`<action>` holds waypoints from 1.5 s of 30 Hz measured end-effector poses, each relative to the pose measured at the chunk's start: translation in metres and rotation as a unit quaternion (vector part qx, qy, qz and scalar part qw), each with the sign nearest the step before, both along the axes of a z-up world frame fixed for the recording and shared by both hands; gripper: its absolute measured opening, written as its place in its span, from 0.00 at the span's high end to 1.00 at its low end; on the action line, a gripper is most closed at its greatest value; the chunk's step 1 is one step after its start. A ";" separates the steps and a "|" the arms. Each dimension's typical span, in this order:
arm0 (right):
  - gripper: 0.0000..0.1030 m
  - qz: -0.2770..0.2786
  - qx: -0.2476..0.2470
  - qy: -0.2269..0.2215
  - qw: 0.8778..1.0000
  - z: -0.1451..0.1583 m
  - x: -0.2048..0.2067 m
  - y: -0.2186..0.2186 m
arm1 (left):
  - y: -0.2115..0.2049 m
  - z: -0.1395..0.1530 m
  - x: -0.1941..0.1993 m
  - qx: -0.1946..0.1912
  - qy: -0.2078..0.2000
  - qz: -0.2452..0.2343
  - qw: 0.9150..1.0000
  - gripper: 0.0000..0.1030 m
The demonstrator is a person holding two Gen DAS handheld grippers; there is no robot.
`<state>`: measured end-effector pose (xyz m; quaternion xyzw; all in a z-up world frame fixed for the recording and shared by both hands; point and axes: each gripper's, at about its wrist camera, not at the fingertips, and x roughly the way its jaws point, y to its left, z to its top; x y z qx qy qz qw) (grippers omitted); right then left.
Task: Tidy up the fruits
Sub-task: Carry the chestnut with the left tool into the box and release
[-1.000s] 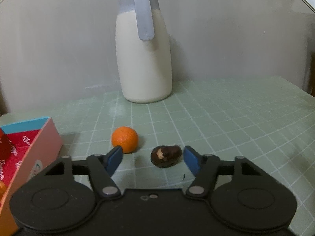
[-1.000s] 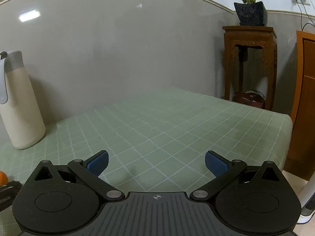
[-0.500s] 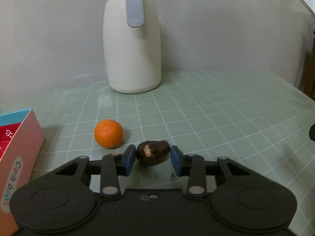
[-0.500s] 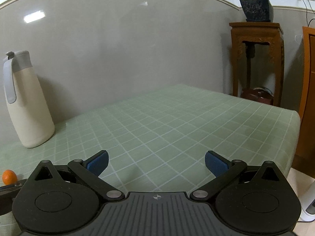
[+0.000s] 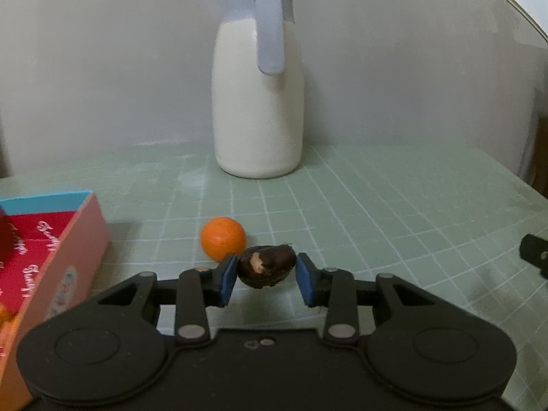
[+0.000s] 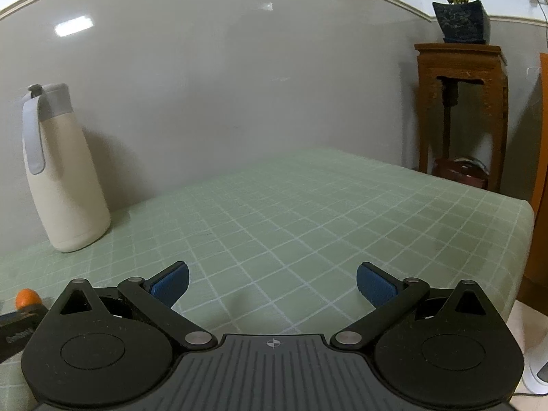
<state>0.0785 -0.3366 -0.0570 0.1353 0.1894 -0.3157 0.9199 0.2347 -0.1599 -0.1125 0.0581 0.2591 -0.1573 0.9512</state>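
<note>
Left wrist view: my left gripper (image 5: pixel 266 278) clamps a dark brown, wrinkled fruit with a pale scar (image 5: pixel 267 265) between its blue pads (image 5: pixel 228 278), the jaws having just been closing onto it; the fruit sits above the green checked tablecloth (image 5: pixel 376 212). A small round orange fruit (image 5: pixel 223 243) lies just behind it, near an open pink-and-red cardboard box (image 5: pixel 51 257) whose cursive white lettering I cannot read. A cream jug with a grey handle (image 5: pixel 258 102) stands by the wall. Right wrist view: my right gripper (image 6: pixel 272 284) hovers with jaws wide, holding nothing.
</note>
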 end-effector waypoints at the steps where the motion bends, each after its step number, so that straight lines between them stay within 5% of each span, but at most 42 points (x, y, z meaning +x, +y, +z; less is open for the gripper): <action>1: 0.00 0.004 0.000 0.000 1.000 0.000 0.001 0.002 | 0.004 0.003 -0.003 0.000 -0.004 0.003 1.000 0.73; 11: 0.00 0.059 -0.012 -0.003 0.998 0.001 0.014 0.034 | 0.065 0.036 -0.028 -0.002 -0.047 0.064 0.997 0.73; 19: 0.00 0.138 -0.010 -0.012 0.990 -0.004 0.028 0.073 | 0.129 0.045 -0.039 0.012 -0.070 0.148 0.986 0.73; 29: 0.00 0.216 -0.008 -0.001 0.976 -0.012 0.052 0.123 | 0.183 0.028 -0.030 0.025 -0.030 0.227 0.973 0.70; 32: 0.00 0.234 -0.011 0.002 0.972 -0.015 0.060 0.138 | 0.195 0.031 -0.034 0.020 -0.035 0.240 0.970 0.58; 33: 0.00 0.240 -0.012 0.002 0.971 -0.016 0.063 0.142 | 0.198 0.032 -0.038 0.017 -0.038 0.241 0.970 0.39; 35: 0.00 0.247 -0.013 0.003 0.969 -0.016 0.068 0.148 | 0.204 0.036 -0.045 0.013 -0.053 0.252 0.966 0.19; 45: 0.00 0.273 -0.010 0.022 0.962 -0.019 0.096 0.169 | 0.228 0.043 -0.068 0.009 -0.061 0.260 0.964 0.15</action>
